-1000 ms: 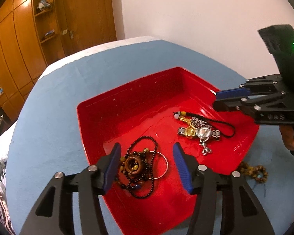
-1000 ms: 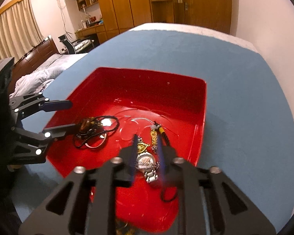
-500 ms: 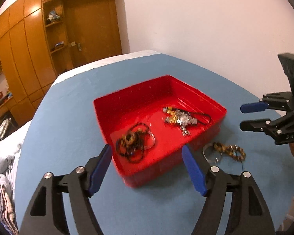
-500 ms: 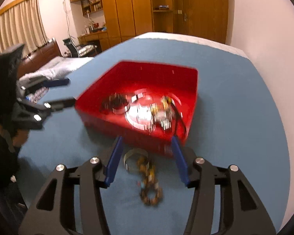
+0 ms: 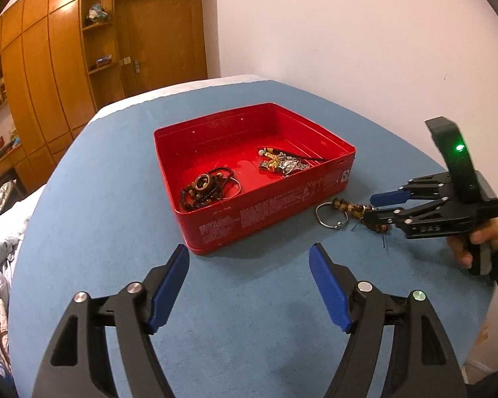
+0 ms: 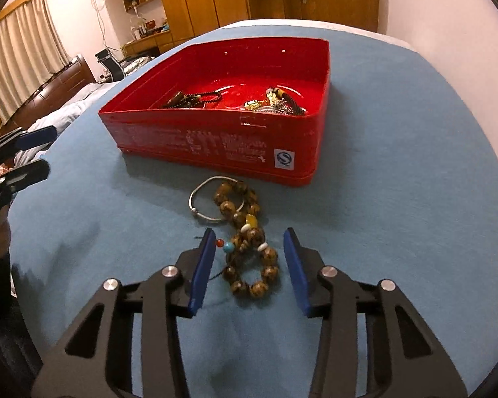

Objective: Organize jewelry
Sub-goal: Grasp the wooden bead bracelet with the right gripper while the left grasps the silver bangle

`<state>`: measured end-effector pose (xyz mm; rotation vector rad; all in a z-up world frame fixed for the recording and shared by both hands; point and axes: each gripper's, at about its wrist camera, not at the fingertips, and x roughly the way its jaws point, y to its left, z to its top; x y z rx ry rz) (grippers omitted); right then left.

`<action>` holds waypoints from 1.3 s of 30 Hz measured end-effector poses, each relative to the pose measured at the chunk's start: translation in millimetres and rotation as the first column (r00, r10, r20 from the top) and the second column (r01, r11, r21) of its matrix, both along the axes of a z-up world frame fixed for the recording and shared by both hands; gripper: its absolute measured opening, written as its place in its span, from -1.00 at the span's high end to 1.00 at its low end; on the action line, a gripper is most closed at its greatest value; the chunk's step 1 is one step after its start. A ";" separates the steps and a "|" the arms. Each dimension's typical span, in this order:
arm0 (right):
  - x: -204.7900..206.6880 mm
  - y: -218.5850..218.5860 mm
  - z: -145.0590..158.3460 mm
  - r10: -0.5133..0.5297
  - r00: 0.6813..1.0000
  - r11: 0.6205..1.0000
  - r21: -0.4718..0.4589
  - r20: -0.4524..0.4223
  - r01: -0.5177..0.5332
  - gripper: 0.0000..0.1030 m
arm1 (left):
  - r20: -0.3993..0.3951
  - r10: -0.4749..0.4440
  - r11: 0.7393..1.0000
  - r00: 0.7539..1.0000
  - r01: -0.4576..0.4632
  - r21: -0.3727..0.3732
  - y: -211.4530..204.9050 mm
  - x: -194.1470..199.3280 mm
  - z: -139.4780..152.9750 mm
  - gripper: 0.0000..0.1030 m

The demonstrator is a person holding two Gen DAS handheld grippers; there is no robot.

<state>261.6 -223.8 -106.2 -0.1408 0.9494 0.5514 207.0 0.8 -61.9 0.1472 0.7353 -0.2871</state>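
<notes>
My right gripper (image 6: 249, 265) stood open, its blue pads on either side of the brown bead bracelet (image 6: 249, 248) lying on the blue tabletop (image 6: 398, 199) at lower centre of the right wrist view, no pad touching it that I could tell. A silver bangle (image 6: 205, 204) lay just beside the beads, near the red tin (image 6: 215, 142). My left gripper (image 5: 249, 285) was open too, holding nothing, low in its frame before the tin.

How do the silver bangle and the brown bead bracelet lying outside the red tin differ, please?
The silver bangle is a thin plain metal hoop; the bead bracelet is a bunched string of chunky brown beads. The bangle lies nearer the red tin; the bracelet sits between the right claw fingers. Both lie overlapping on the blue cloth.
</notes>
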 end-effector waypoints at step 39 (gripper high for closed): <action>-33.6 -93.4 32.7 -0.112 0.992 0.961 0.260 0.063 0.092 0.78 | -0.162 -0.168 0.980 0.972 0.183 0.083 -107.5 55.0 -58.6 -0.45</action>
